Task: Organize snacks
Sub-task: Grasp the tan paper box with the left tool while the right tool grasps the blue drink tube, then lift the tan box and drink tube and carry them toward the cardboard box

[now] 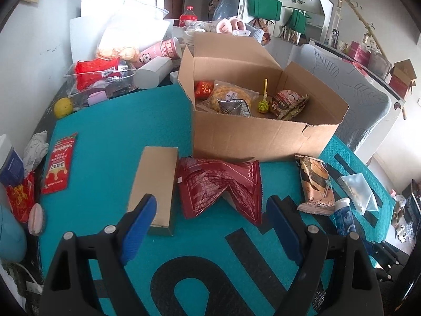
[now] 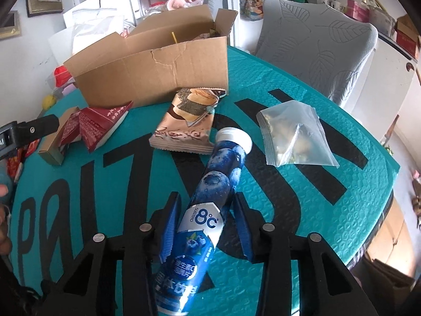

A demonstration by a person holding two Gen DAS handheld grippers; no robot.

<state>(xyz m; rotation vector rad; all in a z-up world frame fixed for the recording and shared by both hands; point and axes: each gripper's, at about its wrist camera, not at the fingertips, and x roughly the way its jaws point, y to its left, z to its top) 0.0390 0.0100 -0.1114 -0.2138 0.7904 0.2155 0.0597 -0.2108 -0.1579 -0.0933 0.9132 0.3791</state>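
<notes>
Glossy blue cylindrical tube [image 2: 210,210] between right tool's [image 2: 208,226] ridged pads [image 2: 171,226].

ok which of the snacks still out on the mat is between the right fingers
The blue blueberry tube with the white cap, lying on the mat between the right fingers. The tan wafer packet and clear zip bag lie farther ahead.

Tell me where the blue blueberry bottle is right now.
In the right wrist view, the blue bottle lies on the teal mat between the right tool's open fingers, cap toward the beige snack pack.
</notes>
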